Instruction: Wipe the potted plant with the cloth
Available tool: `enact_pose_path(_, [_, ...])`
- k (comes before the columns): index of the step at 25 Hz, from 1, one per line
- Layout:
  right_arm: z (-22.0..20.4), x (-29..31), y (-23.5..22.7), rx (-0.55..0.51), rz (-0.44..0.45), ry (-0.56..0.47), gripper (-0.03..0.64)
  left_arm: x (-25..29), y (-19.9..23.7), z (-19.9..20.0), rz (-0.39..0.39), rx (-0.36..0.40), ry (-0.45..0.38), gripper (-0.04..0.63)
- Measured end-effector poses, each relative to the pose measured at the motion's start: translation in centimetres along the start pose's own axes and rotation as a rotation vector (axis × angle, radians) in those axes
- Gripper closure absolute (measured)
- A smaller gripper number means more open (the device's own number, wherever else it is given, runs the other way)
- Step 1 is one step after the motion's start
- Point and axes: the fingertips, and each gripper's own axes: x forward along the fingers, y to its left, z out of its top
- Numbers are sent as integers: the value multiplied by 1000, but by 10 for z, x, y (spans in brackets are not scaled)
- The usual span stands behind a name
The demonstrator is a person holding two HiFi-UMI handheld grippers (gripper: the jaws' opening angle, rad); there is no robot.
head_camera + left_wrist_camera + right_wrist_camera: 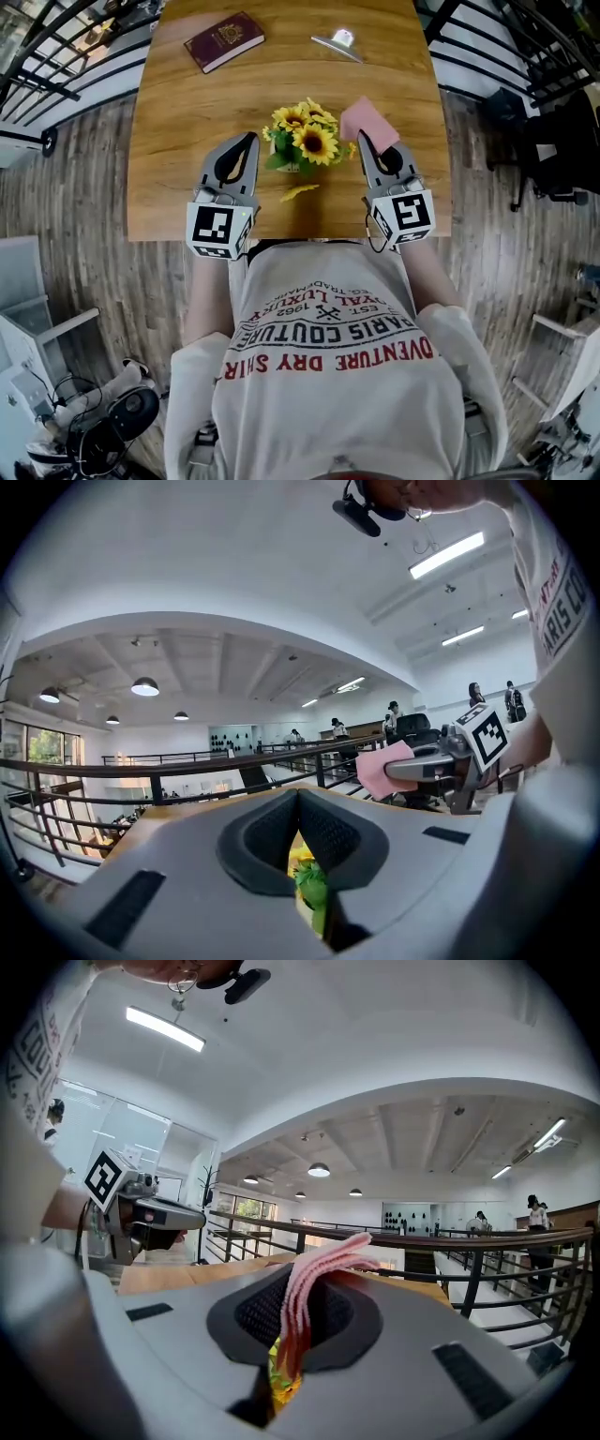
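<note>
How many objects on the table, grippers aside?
4: potted plant at centre; fallen yellow petal just in front of it; dark red book far left; silver object far right. Some may be hidden.

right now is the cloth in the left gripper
No, the cloth is pinched in the right gripper, between its jaws.

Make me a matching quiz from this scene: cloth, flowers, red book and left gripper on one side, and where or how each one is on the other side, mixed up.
Things:
1. cloth
2. flowers
3. red book
4. left gripper

Place or state:
A. shut, nothing held
B. far end of the table, left side
C. held by the right gripper
D. standing between the two grippers

Pairs: 1-C, 2-D, 3-B, 4-A
</note>
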Motion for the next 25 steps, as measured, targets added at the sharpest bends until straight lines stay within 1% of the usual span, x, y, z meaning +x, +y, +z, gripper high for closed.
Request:
enact_pose_path(3, [2,0,3,-1,18,0,583,-2,0,1,3,10,0,578])
enact_pose_path(7, [2,0,5,-17,35,2,583,-1,1,0,10,-13,-14,578])
enact_pose_path(10, [0,0,3,-22,46,4,583,2,-4,3,6,3,-13,580])
enact_pose_path(21, [-8,6,2,-25,42,16,583,7,-2,4,39,11,-2,578])
enact_pose_path(25, [-10,9,-1,-32,29,26,583,10,-3,3,34,18,-1,578])
